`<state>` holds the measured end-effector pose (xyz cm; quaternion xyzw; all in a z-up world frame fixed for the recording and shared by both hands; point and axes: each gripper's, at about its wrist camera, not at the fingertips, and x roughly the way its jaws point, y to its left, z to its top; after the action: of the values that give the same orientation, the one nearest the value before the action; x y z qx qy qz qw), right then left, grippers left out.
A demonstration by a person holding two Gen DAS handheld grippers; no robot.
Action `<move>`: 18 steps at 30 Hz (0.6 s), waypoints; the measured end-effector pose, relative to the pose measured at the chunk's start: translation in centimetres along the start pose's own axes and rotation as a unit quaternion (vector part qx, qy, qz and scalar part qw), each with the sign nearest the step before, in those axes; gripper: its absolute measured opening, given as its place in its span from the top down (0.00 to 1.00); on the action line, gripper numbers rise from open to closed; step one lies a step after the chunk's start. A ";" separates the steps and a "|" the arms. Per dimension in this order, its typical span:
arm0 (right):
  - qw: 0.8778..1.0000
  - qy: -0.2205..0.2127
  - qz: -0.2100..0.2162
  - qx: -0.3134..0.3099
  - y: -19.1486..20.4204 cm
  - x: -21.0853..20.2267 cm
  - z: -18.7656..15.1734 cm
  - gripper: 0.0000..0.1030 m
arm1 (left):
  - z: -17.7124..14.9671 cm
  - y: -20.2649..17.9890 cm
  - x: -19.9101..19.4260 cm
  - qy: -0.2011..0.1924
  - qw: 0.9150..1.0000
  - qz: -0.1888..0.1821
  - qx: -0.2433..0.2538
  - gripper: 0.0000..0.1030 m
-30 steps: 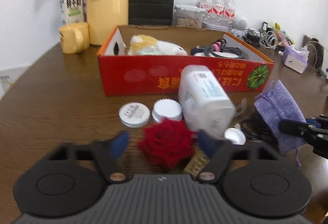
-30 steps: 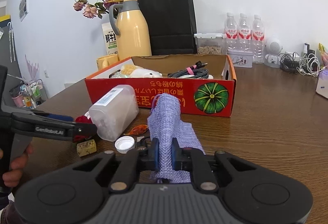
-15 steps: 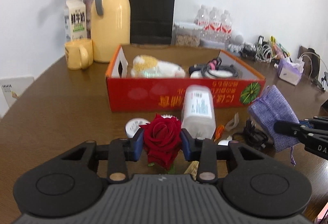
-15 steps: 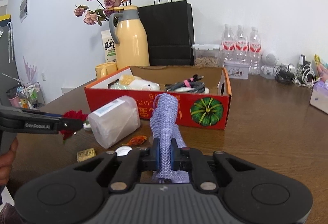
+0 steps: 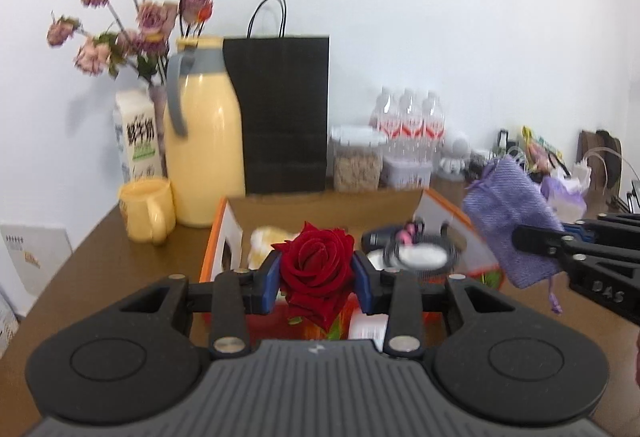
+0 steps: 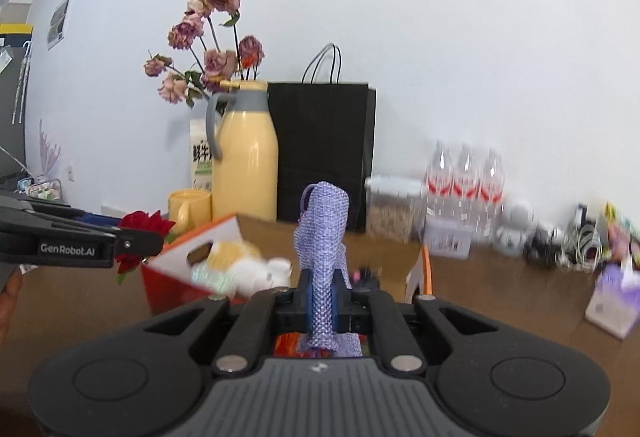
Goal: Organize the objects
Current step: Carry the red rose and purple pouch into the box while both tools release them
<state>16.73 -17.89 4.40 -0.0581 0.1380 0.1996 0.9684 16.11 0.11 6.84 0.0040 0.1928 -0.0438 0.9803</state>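
Observation:
My left gripper (image 5: 316, 277) is shut on a red rose (image 5: 316, 269) and holds it in the air just in front of the red cardboard box (image 5: 224, 237). My right gripper (image 6: 322, 303) is shut on a purple woven pouch (image 6: 322, 237) and holds it raised above the box's near edge (image 6: 168, 285). In the left wrist view the pouch (image 5: 516, 225) hangs at the right over the box's right end. In the right wrist view the rose (image 6: 146, 225) shows at the left. The box holds a plush toy (image 6: 236, 269) and a coiled black cable (image 5: 420, 249).
Behind the box stand a yellow thermos (image 5: 204, 157), a yellow mug (image 5: 148, 211), a milk carton (image 5: 138, 141), dried flowers (image 5: 136, 21), a black paper bag (image 5: 286, 113), a cereal jar (image 5: 356, 161) and water bottles (image 5: 408, 125). Cables and a tissue pack (image 6: 616, 293) lie at the far right.
Both grippers have risen well above the table and moved toward the box, the left one shut on the rose and lifting it, the right one carrying the pouch.

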 end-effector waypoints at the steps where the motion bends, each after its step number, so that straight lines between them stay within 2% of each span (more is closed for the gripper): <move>1: 1.000 -0.004 -0.003 -0.003 0.0 0.7 0.7 0.93 | 0.5 -0.2 0.4 -0.004 1.000 0.001 0.000 0.63; 5: 1.000 -0.013 -0.009 -0.013 0.1 3.7 2.6 0.93 | 2.3 -0.7 2.2 -0.019 1.000 0.007 0.000 0.63; 9: 1.000 0.001 -0.009 -0.023 0.6 7.9 3.7 0.93 | 3.9 -0.6 5.3 -0.018 1.000 0.012 -0.010 0.63; 13: 0.999 0.004 -0.026 -0.027 0.8 12.0 3.4 0.93 | 4.6 0.0 8.8 -0.011 0.999 0.022 -0.025 0.63; 18: 0.999 0.026 -0.028 -0.006 0.0 16.2 2.0 0.93 | 4.0 0.8 13.8 0.021 0.998 0.036 -0.039 0.63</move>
<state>31.54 -11.53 1.61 -0.0732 0.1600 0.1716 0.9693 30.43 -0.35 5.34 -0.0260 0.2145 -0.0008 0.9764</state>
